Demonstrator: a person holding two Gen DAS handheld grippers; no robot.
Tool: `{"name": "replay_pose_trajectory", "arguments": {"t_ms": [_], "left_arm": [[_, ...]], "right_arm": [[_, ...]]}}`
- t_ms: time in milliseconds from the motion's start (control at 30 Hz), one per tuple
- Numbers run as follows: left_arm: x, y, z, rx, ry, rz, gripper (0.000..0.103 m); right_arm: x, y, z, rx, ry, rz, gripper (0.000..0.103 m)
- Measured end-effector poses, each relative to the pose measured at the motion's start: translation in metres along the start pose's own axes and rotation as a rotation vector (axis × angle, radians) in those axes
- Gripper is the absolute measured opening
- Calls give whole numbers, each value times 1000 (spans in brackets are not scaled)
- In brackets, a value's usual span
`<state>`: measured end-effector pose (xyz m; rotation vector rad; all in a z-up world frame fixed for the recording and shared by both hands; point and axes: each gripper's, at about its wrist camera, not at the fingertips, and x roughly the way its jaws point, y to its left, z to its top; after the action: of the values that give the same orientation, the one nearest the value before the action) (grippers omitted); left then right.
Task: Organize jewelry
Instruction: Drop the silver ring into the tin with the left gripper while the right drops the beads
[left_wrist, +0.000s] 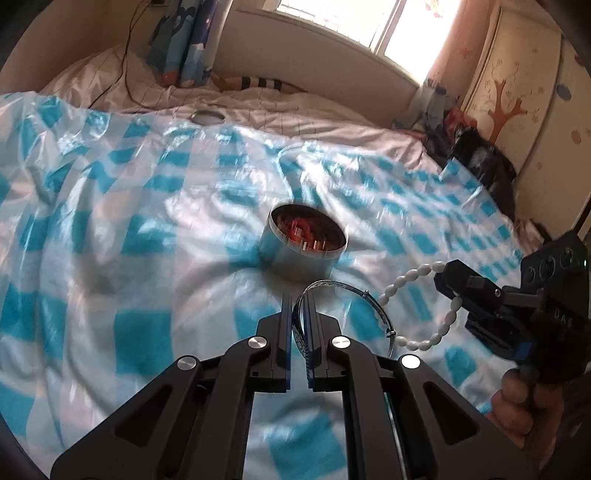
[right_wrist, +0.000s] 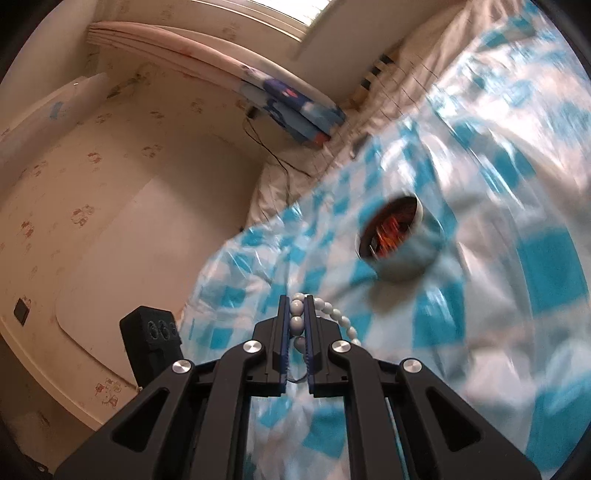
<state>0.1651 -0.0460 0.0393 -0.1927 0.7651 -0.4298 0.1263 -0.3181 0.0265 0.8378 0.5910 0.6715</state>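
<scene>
silver bangle: thin metal hoop with a small clasp bump, held up over the bed, near side of the tin; hoop stands on edge between the fingers, most of it sticking out to the right.
left gripper: closed on the bangle's rim, jaws nearly together, band pinched edgewise.
white bead bracelet: string of oval beads, loop hanging out to the right of the fingers, above the sheet.
right gripper: clamped on two or three beads; in the left wrist view it comes in from the right with the loop dangling toward the bangle.
person's hand: wrapped on the right gripper's handle.
round tin: open, metal wall, red and gold pieces inside (blurred, can't tell which), sitting on the sheet just beyond both grippers.
lid: looks like the tin's lid, lying well apart near the far side of the bed; not certain.
plastic sheet: blue-white check, crinkled, spread over the bed.
handling, bangle: light, stiff, slick metal; likely to swivel in a pinch, best held across the flat band.
handling, beads: light, floppy, round beads may roll out; grip on the string between beads probably safer.
likely step: carrying both to the tin.
</scene>
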Motion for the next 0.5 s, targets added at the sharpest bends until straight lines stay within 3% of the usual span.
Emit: {"name": "replay_pose_trajectory", "arguments": {"t_ms": [233,367,433,500], "left_arm": [[38,4,45,-24,-33,-21,5],[72,0,67,4,-28,-31,6],[92,3,73,13,9,-17,9],[104,8,73,8,58,18,19]], "right_arm": [[36,1,30,-60,-39,-2,8],[61,-5,43,-94,-44,-68,9],[82,-11,48,-132,-10,-170,10],[98,-24,50,-125,25,-235,38]]}}
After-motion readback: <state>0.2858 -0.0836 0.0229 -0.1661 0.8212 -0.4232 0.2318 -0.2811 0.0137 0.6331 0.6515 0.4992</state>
